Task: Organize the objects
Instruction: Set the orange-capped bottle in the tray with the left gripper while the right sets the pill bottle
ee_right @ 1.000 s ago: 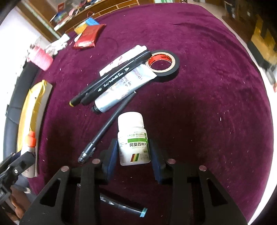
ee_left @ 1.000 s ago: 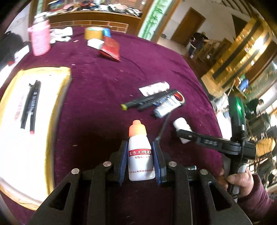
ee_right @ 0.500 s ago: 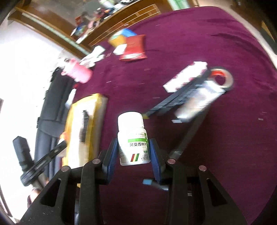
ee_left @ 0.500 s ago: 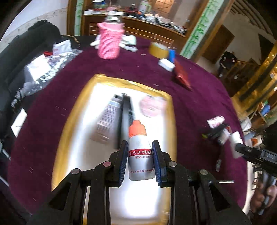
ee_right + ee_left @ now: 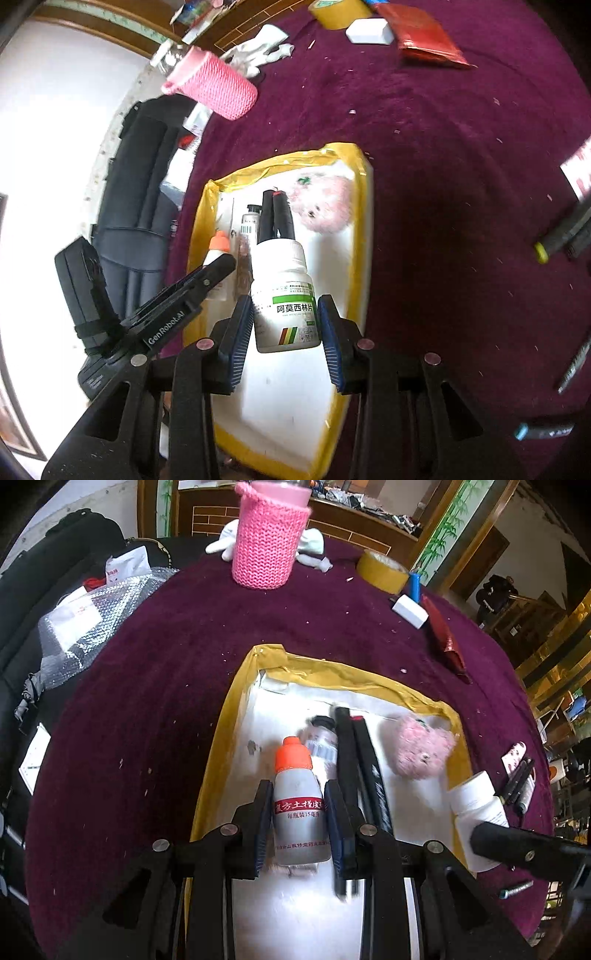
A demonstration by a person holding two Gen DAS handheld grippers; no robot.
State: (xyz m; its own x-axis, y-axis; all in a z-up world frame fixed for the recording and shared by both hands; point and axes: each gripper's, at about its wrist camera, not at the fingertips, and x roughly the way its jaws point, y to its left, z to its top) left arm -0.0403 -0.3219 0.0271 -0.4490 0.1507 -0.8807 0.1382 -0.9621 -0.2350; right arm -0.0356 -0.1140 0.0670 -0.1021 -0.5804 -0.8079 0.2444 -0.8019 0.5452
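My left gripper (image 5: 297,821) is shut on a small white bottle with an orange cap (image 5: 300,805) and holds it over the white tray with a yellow taped rim (image 5: 221,746). My right gripper (image 5: 286,317) is shut on a white pill bottle with a green label (image 5: 284,299), held over the same tray (image 5: 364,229). That pill bottle also shows at the right of the left wrist view (image 5: 474,812). In the tray lie two black markers (image 5: 360,760), a tube (image 5: 321,738) and a pink fluffy toy (image 5: 423,751).
A pink knitted cup sleeve (image 5: 271,535), yellow tape roll (image 5: 382,570), white box (image 5: 410,611) and red packet (image 5: 445,638) stand at the far side of the purple cloth. Markers (image 5: 519,779) lie at the right. A black chair (image 5: 144,184) is beside the table.
Both grippers have swung from the marker pile to over the tray, each carrying its bottle. The tray has come closer and its contents are now sharp.
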